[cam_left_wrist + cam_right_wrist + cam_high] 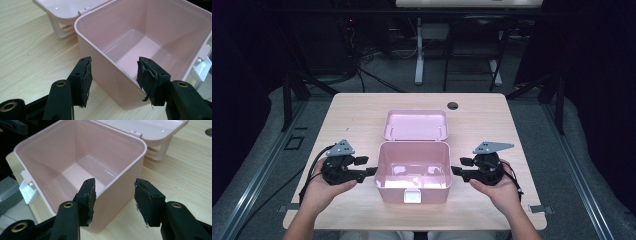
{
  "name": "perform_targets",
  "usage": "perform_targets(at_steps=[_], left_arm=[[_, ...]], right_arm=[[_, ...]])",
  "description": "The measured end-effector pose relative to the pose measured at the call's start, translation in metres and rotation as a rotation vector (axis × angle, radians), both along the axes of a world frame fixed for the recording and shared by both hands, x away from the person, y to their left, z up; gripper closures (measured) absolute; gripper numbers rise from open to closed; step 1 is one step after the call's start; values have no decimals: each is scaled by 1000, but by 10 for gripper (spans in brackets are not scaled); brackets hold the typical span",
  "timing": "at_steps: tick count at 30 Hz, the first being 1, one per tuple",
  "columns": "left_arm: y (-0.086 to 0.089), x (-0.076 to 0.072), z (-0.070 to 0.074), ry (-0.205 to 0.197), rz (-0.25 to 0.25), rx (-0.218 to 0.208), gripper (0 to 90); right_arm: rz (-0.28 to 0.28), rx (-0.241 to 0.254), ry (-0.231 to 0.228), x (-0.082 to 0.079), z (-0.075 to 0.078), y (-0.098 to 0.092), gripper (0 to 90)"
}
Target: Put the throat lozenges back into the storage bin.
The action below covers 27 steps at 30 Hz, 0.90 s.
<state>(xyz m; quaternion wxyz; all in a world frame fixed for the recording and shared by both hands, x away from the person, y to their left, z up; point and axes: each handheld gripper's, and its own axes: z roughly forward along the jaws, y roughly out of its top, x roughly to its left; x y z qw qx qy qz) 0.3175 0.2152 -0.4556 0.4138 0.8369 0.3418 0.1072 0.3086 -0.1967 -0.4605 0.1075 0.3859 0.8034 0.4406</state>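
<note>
Flanking the open pink box (413, 167) at the middle of the high view, the left gripper (366, 172) and the right gripper (458, 171) point inward at its side walls, each with jaws standing apart and nothing pinched between them. That mirrored placement looks meant to steady or take the box from both sides. Its lid (415, 125) lies folded back flat on the table (352, 120) behind it, so the inside is open and bare. From above, the white latch (412, 196) shows at the box's near wall. The left gripper view adds that the jaws straddle a lower corner of the box, its wall running between the pads (85, 82) without clear contact; the right gripper view shows the same at the opposite corner.
</note>
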Motion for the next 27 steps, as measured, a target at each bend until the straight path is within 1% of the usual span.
perform_targets(at_steps=[2, 4, 5, 7, 9, 10, 12, 13, 14, 16, 17, 18, 19, 22, 27], left_arm=[[1, -1, 2, 5, 5, -7, 448], [2, -1, 3, 2, 7, -11, 435], [3, -1, 4, 3, 13, -23, 435], [6, -2, 6, 7, 18, -29, 435], [7, -2, 6, 17, 10, -33, 436], [6, -3, 6, 15, 11, -31, 437], [6, -3, 6, 0, 10, -10, 435], [6, -3, 6, -4, 10, -6, 435], [5, -3, 5, -4, 8, 6, 434], [4, -3, 5, -4, 8, 8, 434], [4, -3, 5, 5, 9, 6, 433], [4, -3, 5, 5, 9, 6, 429], [3, -3, 4, 18, 17, 8, 417], [3, -3, 5, 11, 24, 13, 411], [2, -4, 6, 3, 33, 11, 368]], right_arm=[[0, -27, 9, 2, 1, 0, 510], [0, -52, 18, 4, 2, 0, 501], [-2, -70, 23, 6, 3, 0, 498], [0, -97, 32, 8, 5, 1, 489], [-6, -117, 42, 10, 6, 1, 466], [-5, -127, 49, 12, 7, 0, 458], [-3, -142, 75, 14, 7, 1, 447], [-1, -150, 77, 15, 7, 1, 440], [1, -160, 79, 16, 7, 1, 432], [5, -180, 83, 19, 6, 1, 419], [4, -185, 93, 19, 7, 1, 416], [4, -185, 93, 19, 7, 1, 416], [7, -194, 99, 21, 6, 2, 400], [14, -216, 112, 24, 5, 3, 390], [19, -257, 131, 28, 4, 2, 367]])
